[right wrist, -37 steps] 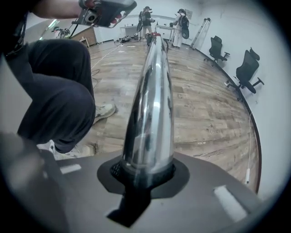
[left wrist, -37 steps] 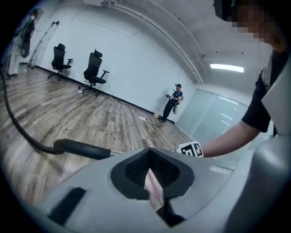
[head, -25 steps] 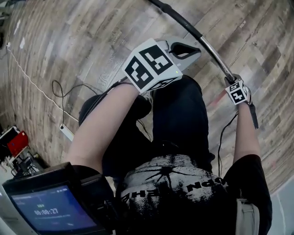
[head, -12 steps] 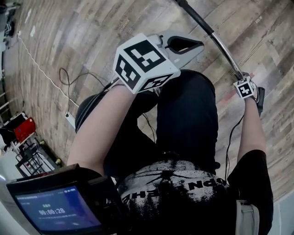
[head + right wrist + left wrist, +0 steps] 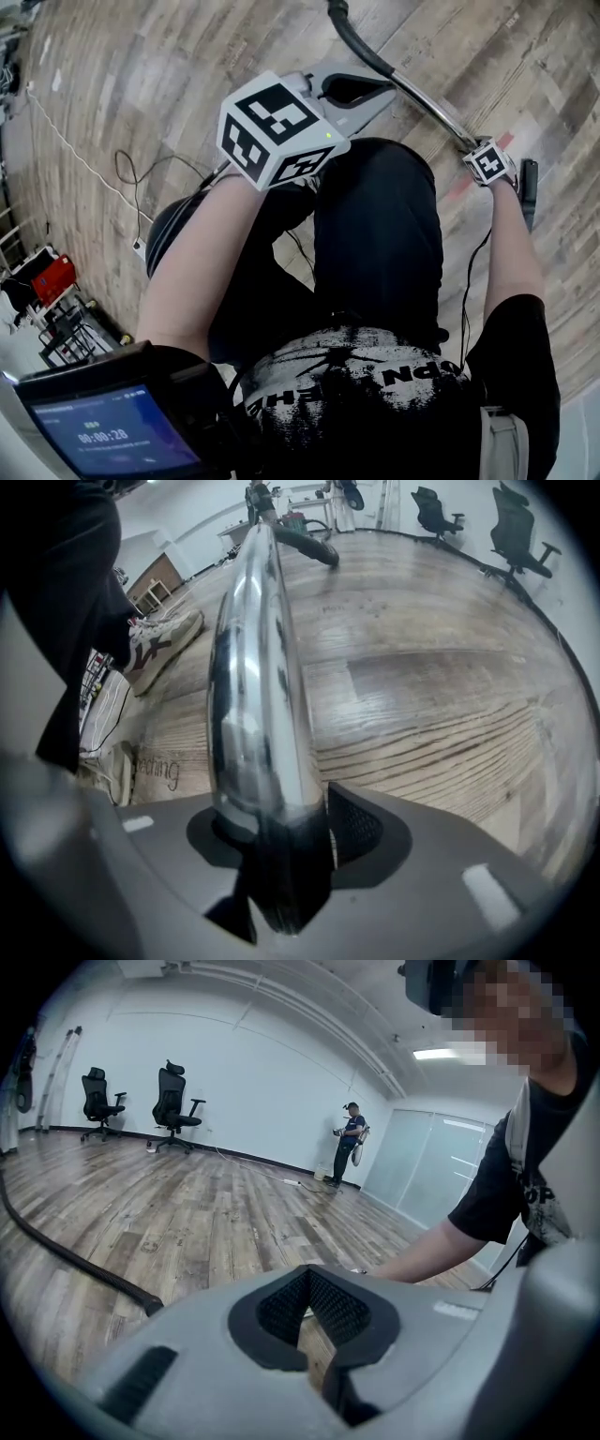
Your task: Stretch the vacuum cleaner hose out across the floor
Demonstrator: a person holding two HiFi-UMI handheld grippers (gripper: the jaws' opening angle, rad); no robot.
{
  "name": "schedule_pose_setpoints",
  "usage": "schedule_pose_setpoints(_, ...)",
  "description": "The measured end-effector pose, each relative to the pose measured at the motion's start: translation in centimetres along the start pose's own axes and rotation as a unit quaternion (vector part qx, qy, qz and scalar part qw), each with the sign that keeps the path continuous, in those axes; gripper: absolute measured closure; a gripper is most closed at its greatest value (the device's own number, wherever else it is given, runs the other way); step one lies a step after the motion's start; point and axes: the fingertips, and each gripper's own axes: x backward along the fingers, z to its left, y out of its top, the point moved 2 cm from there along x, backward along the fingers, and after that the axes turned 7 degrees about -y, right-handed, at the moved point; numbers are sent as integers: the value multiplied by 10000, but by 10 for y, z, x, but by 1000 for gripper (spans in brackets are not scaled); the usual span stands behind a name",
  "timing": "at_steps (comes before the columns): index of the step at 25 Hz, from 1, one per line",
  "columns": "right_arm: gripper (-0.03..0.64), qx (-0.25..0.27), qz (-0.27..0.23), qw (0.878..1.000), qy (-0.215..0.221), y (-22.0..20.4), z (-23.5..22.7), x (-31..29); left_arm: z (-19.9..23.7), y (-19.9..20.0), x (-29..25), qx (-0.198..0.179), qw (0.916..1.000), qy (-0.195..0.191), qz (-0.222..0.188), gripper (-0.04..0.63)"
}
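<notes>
The vacuum's black hose (image 5: 352, 42) runs from the top edge into a chrome tube (image 5: 427, 98) that slants down-right to my right gripper (image 5: 476, 150). A black handle end (image 5: 530, 192) lies just past it. In the right gripper view the chrome tube (image 5: 253, 667) stands between the jaws of the right gripper (image 5: 291, 832), which have just been opening; the right pad's mesh shows bare beside it. The left gripper (image 5: 352, 89) hovers over my knee, shut and empty. The left gripper (image 5: 314, 1321) looks over the floor, where the hose (image 5: 66, 1260) curves at the left.
A power strip (image 5: 139, 248) and thin cables (image 5: 131, 178) lie on the wood floor at left, near a red box (image 5: 52, 281). Office chairs (image 5: 173, 1101) and a standing person (image 5: 352, 1143) are by the far wall. Shoes (image 5: 159, 639) rest left of the tube.
My right hand has sunk toward the floor with the chrome tube, and the hose's bend now shows at the top. The left gripper has drifted a little left.
</notes>
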Motion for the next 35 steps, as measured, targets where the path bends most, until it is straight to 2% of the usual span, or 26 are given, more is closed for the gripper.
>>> schedule_pose_setpoints(2, 410, 88, 175, 9998, 45, -5, 10, -5, 0, -2, -1, 10, 10000, 8, 29, 594)
schedule_pose_setpoints(4, 410, 403, 379, 9978, -357, -10, 3, -5, 0, -3, -2, 20, 10000, 0, 46, 594)
schedule_pose_setpoints(6, 409, 411, 748, 9952, -479, -24, -1, -3, 0, -3, -3, 43, 10000, -23, 28, 594)
schedule_pose_setpoints(9, 385, 188, 812, 9965, -51, -26, 9, -1, 1, 0, -4, 20, 10000, -46, 2, 594)
schedule_pose_setpoints(11, 385, 352, 652, 9971, -178, -19, 1, 2, 1, 4, -7, -29, 10000, -60, -14, 594)
schedule_pose_setpoints(12, 387, 333, 563, 9978, -84, -17, 3, 2, 1, 5, -8, -52, 10000, -65, -20, 595)
schedule_pose_setpoints(16, 414, -182, 535, 9964, 637, -22, 32, 0, 1, 2, -12, -71, 9999, -76, 8, 594)
schedule_pose_setpoints(17, 421, -251, 569, 9956, 700, -25, 35, 0, 1, 0, -12, -70, 9999, -77, 38, 594)
schedule_pose_setpoints(21, 422, -67, 498, 9983, 298, -23, 18, 1, 0, -1, -15, -115, 9998, -112, 89, 595)
schedule_pose_setpoints(24, 423, -248, 582, 9956, 684, -24, 32, 2, 2, 0, -14, -82, 9999, -124, 53, 594)
schedule_pose_setpoints(26, 423, -298, 639, 9948, 740, -26, 36, 4, 4, -2, -13, -53, 9998, -161, 38, 594)
schedule_pose_setpoints(29, 430, -268, 786, 9952, 513, -32, 31, 10, 7, -3, -11, -45, 9997, -253, 13, 594)
schedule_pose_setpoints(32, 455, -259, 740, 9969, 12, -9, 15, 19, 26, 0, 4, -48, 9994, -347, -28, 595)
schedule_pose_setpoints(33, 490, -328, 701, 9969, -151, 2, 11, 24, 33, 4, 13, -42, 9992, -394, -64, 594)
schedule_pose_setpoints(34, 565, -428, 654, 9965, -287, 14, 8, 32, 39, 11, 22, -19, 9988, -461, -132, 594)
schedule_pose_setpoints(35, 579, -561, 614, 9960, -341, 24, 7, 42, 43, 20, 32, 18, 9983, -542, -233, 594)
